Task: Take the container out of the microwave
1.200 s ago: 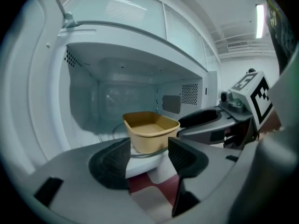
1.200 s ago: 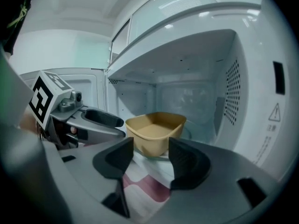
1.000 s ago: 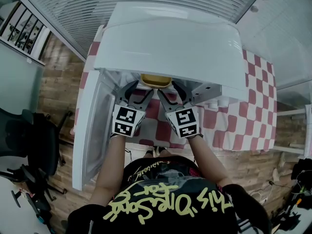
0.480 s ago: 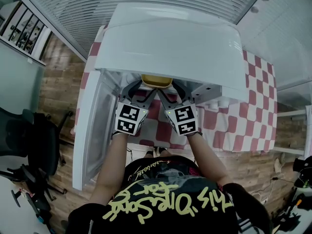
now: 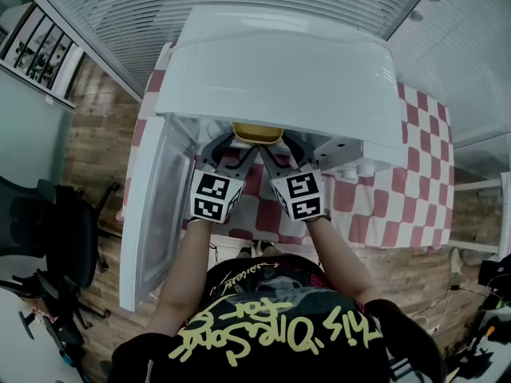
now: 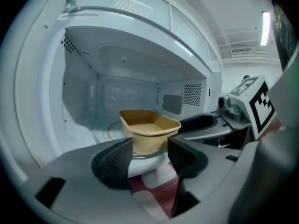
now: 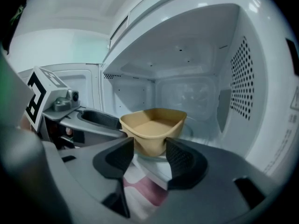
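Both grippers have moved a little closer to the microwave [image 5: 279, 70] since one second ago, and their tips now stand at its mouth. The container [image 5: 256, 132], a tan tub with a rolled rim, sits inside the microwave near the front, on the glass turntable [image 6: 106, 133]. I see nothing in it, only its bare tan bottom.

The left gripper [image 5: 229, 145] has its jaws moderately apart and grips nothing; in its own view the container [image 6: 149, 129] stands just beyond the tips [image 6: 148, 155]. The right gripper [image 5: 279, 147] is the same: jaws apart, and the container [image 7: 154, 125] shows in the gap past the tips [image 7: 149, 157].

The microwave door [image 5: 152, 214] hangs open at the left of the microwave. Under the microwave lies a red and white checked cloth [image 5: 399, 206]. In front of the microwave, my black shirt [image 5: 271, 333] carries yellow lettering, upside down to the head camera; one line seems to say "This One's For", and the other I cannot read.
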Demonstrator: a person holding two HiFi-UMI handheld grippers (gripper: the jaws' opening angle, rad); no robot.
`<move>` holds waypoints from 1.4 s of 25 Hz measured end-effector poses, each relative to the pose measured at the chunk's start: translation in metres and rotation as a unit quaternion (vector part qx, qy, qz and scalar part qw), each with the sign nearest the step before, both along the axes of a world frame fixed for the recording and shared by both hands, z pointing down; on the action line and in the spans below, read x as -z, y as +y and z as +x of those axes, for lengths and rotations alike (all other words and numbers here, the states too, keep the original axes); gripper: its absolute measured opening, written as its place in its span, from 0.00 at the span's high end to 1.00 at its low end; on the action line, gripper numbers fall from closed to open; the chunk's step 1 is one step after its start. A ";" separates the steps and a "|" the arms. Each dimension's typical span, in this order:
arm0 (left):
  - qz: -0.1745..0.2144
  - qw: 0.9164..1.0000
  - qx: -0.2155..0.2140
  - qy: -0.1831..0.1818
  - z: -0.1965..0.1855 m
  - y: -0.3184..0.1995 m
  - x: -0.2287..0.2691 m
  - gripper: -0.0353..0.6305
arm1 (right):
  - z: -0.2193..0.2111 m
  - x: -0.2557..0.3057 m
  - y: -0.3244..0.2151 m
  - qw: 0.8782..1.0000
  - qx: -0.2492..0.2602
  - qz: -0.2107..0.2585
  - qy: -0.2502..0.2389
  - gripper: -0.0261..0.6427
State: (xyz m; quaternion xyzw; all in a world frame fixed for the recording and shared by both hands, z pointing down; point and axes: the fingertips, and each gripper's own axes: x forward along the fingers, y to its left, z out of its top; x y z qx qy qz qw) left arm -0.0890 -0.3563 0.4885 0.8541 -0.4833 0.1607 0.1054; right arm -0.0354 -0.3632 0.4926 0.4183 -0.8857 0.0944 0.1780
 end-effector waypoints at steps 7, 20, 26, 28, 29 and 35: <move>-0.003 1.000 0.010 0.000 0.001 0.004 0.007 0.64 | 0.004 0.008 0.004 1.000 -0.007 0.006 -0.006 0.64; 0.010 0.999 0.038 0.020 0.002 0.018 0.025 0.66 | 0.007 0.027 0.021 1.000 0.011 0.024 -0.016 0.65; 0.012 0.998 0.050 0.024 0.006 0.027 0.034 0.67 | 0.009 0.032 0.028 0.999 0.021 0.029 -0.021 0.65; 0.017 0.998 0.054 0.024 0.008 0.029 0.037 0.67 | 0.011 0.035 0.030 0.999 0.022 0.029 -0.027 0.65; 0.020 0.998 0.055 0.024 0.009 0.031 0.039 0.67 | 0.011 0.036 0.031 0.999 0.022 0.030 -0.030 0.65; 0.034 0.997 0.070 0.012 0.012 0.036 0.046 0.67 | 0.016 0.043 0.036 0.998 0.031 0.036 -0.044 0.65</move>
